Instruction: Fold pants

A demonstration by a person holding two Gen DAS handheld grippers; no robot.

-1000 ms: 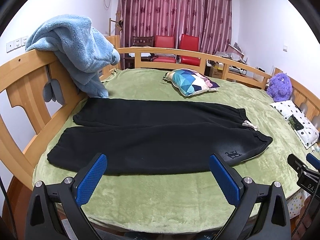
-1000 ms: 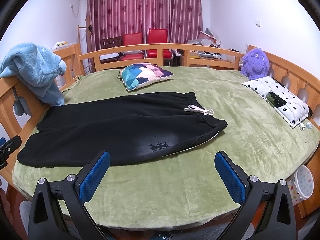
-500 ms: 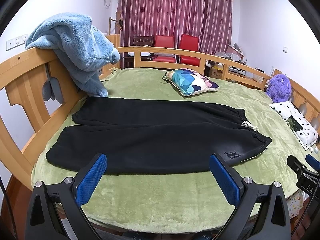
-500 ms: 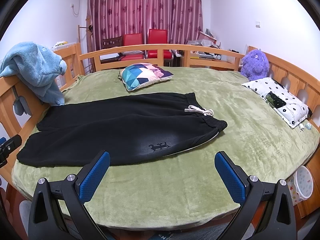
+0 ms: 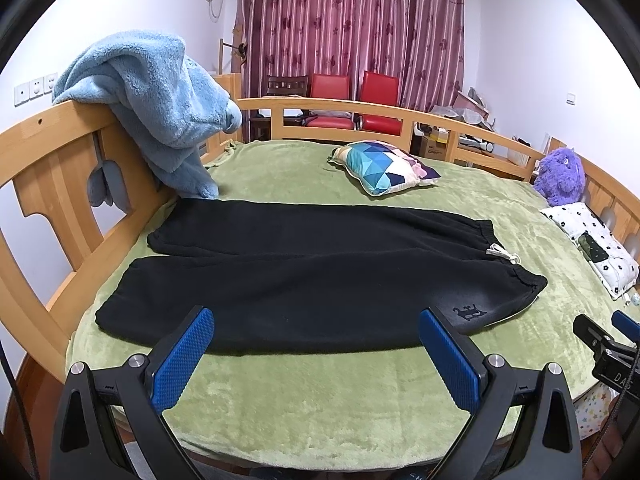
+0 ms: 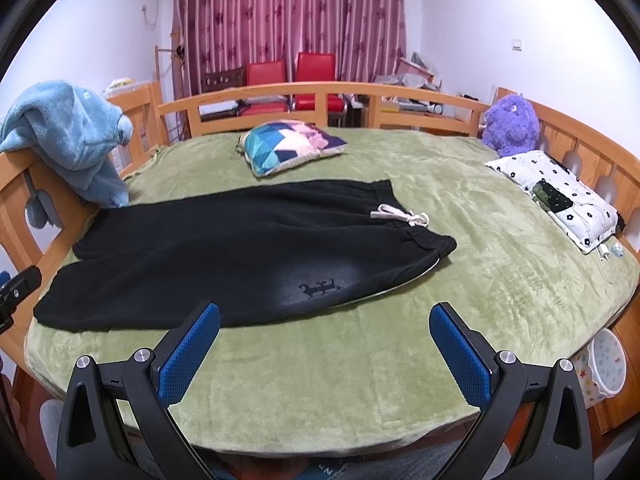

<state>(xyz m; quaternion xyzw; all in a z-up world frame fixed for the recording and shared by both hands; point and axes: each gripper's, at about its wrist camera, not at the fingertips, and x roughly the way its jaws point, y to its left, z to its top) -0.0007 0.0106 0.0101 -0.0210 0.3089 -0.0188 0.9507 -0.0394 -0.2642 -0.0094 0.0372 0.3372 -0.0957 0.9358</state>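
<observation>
Black pants [image 5: 304,272] lie spread flat on the green bed cover, legs pointing left and waistband with a white drawstring [image 5: 502,254] at the right. They also show in the right wrist view [image 6: 224,256]. My left gripper [image 5: 316,322] is open and empty, held above the bed's near edge in front of the near leg. My right gripper [image 6: 325,316] is open and empty, held above the near edge in front of the hip with its small printed logo [image 6: 318,289].
A blue fleece blanket [image 5: 160,104] hangs over the wooden bed rail [image 5: 52,152] at the left. A patterned pillow [image 5: 384,166] lies behind the pants. A purple plush toy [image 6: 510,124] and a flowered pillow [image 6: 560,196] sit at the right. A star-patterned bin [image 6: 606,364] stands beside the bed.
Both grippers have crept slightly forward toward the pants. They stay open. The pants have not moved.
</observation>
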